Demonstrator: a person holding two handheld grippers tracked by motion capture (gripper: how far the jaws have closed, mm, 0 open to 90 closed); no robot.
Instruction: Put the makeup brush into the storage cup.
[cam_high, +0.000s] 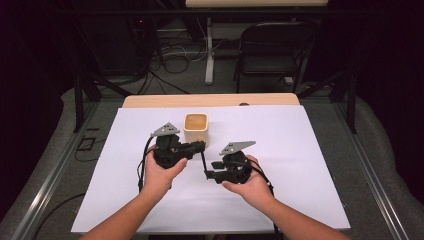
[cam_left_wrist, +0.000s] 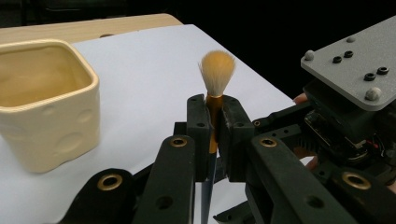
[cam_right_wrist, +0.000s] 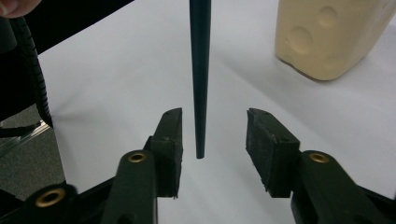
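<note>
A cream square cup (cam_high: 196, 129) with round dimples in its walls stands upright and empty just beyond the left claw (cam_high: 201, 146); whether they touch cannot be told. Seen from the right claw (cam_right_wrist: 214, 135), it stands farther off, up and to the right. A white sheet (cam_high: 280, 150) lies under both claws and covers most of the table (cam_high: 210, 100), whose bare wooden strip shows past the cup. Well beyond the claws, on the grey floor (cam_high: 330, 120), stand a black chair (cam_high: 272, 50) and a white table leg (cam_high: 209, 50), with loose cables (cam_high: 175, 60) to its left
</note>
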